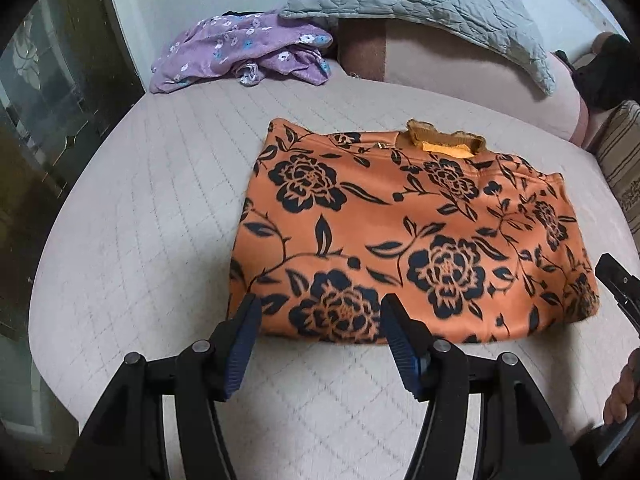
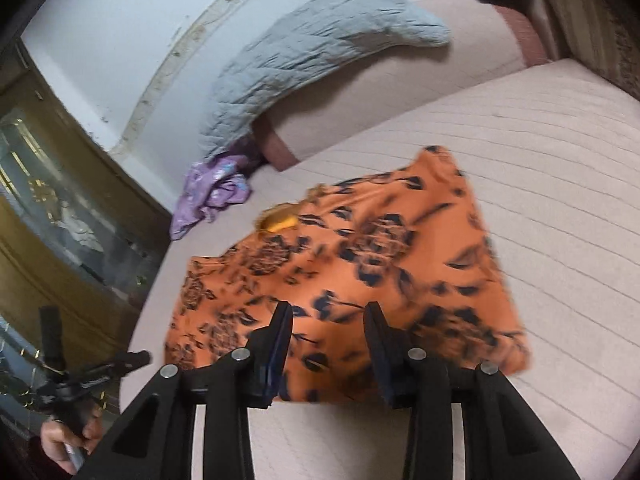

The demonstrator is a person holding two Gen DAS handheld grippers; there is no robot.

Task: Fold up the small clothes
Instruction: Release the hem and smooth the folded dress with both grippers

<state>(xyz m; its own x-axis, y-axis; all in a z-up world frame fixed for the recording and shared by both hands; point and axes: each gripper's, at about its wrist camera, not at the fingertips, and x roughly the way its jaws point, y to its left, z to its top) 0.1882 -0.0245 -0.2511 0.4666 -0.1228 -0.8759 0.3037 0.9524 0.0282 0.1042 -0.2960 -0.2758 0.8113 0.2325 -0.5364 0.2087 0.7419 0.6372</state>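
The orange top (image 1: 412, 240) lies flat mid-bed (image 1: 140, 220), bare quilt on every side, collar toward the pillow (image 1: 420, 4), long axis crosswise. Left gripper (image 1: 318, 312) and right gripper (image 2: 326, 316) gape empty at its near hem.

Home bedroom, by the look of it. A quilted mattress (image 1: 140, 240) is filling most of both views, a grey quilted pillow (image 1: 420, 4) is leaning against a pink bolster (image 1: 460, 76), and a purple floral garment (image 1: 240, 52) is lying crumpled by the white wall (image 2: 120, 40). A glass-fronted cabinet (image 1: 52, 92) is standing alongside.
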